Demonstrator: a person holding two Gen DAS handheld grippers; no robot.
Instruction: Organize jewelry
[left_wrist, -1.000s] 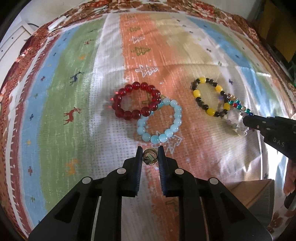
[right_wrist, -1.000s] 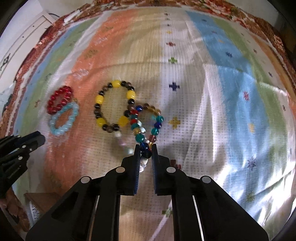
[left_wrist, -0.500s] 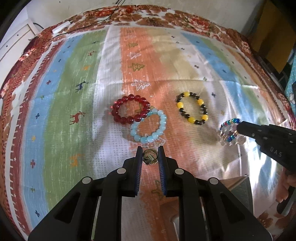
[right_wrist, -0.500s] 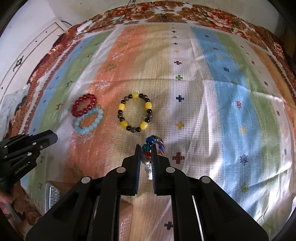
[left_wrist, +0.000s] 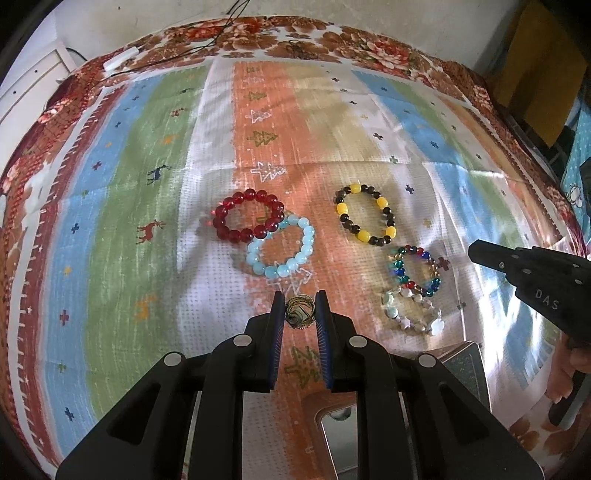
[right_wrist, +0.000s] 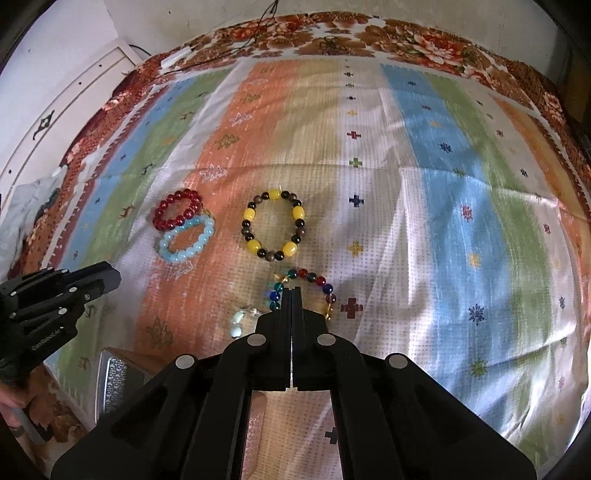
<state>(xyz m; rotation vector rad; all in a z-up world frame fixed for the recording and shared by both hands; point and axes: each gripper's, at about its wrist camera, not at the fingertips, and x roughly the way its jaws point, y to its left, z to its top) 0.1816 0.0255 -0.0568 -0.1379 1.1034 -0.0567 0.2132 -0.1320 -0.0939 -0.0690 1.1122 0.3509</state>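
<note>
Holding a small gold ring, the left gripper hangs above the striped cloth; its fingers are clamped on the ring from both sides, in the lower middle of the left wrist view.

Right gripper: fingers just closed, pressed flat together, nothing between them. In the left wrist view its tip sits at the right edge, apart from every bracelet.

Jewelry on the cloth:
- red bracelet and pale blue bracelet, overlapping, centre left
- yellow-and-black bracelet, on its own, centre right
- multicoloured bracelet, below it, touching a whitish bracelet; in the right wrist view both lie partly hidden behind the fingers

A box shows at the bottom edge, mostly hidden by the gripper bodies; its inside cannot be read.

Step in hand, as judged: the ring is picked and ready to be carried to the box; five bracelets are not yet put away, so the task looks early.

Next move calls for:
- keeping a firm pinch on the ring, which is small and round and likely to slip or roll if eased
- bringing it over the box before letting go
- the right fingers must spread before they can take the multicoloured bracelet, and should catch one strand only, clear of the whitish one
</note>
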